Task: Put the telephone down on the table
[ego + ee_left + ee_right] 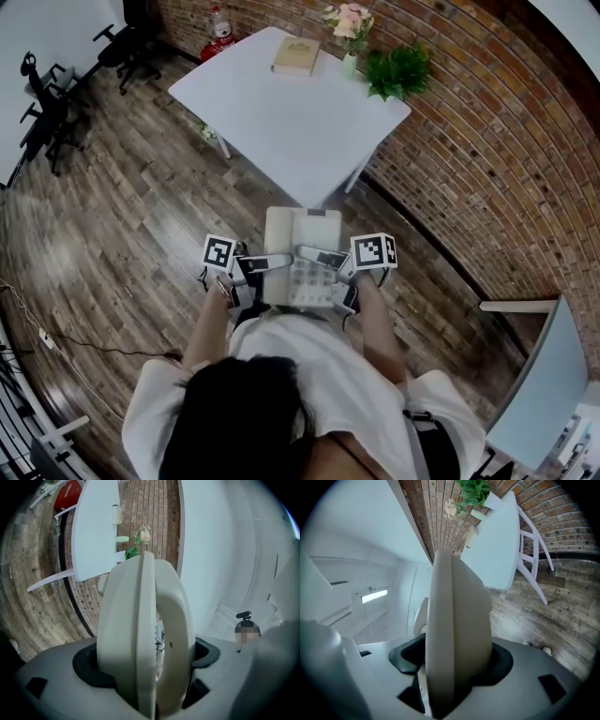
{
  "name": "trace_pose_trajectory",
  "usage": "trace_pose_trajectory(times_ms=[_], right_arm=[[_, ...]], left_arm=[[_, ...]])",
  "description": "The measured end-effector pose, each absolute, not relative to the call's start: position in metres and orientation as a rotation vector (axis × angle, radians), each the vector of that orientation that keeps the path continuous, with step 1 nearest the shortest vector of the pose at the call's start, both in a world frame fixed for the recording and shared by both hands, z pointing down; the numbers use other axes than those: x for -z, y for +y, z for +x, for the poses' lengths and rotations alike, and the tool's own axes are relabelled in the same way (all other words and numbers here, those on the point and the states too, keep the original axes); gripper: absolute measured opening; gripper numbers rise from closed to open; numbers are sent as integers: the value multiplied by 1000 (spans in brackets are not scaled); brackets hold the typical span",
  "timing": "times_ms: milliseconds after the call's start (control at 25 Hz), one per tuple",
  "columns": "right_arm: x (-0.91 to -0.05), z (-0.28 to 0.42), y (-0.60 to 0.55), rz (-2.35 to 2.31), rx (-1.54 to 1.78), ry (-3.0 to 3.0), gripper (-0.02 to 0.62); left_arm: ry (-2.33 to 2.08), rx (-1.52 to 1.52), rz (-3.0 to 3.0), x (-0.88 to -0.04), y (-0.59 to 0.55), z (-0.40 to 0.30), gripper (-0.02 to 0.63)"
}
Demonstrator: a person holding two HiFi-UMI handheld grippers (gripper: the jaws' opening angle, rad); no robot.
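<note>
Short of the counter [281, 112], above the floor [141, 206], I hold the phone [302, 255], left hand-held gripper [255, 269] and right hand-held gripper [333, 262] clamped on its sides; the putting down is not yet done.

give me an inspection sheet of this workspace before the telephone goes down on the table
surface: white table ahead of the person, mostly bare.
job's things: telephone held in the air above the wooden floor, not yet on the table.
clutter: book, vase of flowers and green plant along the table's far edge.
grippers: left gripper and right gripper each clamped on one side of the telephone.
cables: one thin cable lying across the floor at the left.
surroundings: brick wall, office chairs at the far left, second table at the lower right.
</note>
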State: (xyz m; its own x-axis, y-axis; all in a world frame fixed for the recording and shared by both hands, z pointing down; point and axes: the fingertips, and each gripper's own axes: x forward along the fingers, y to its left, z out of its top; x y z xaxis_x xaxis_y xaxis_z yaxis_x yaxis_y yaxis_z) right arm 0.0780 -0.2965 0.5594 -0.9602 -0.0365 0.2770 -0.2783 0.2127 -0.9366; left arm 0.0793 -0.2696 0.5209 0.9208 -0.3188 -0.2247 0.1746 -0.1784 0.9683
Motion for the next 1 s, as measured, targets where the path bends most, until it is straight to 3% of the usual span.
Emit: trace_pose_trajectory(times_ms=[1000], right_arm=[[-571,51,-399,455,-1827,-2316,292]], left_arm=[[-76,426,1689,-532,-367,44,453]])
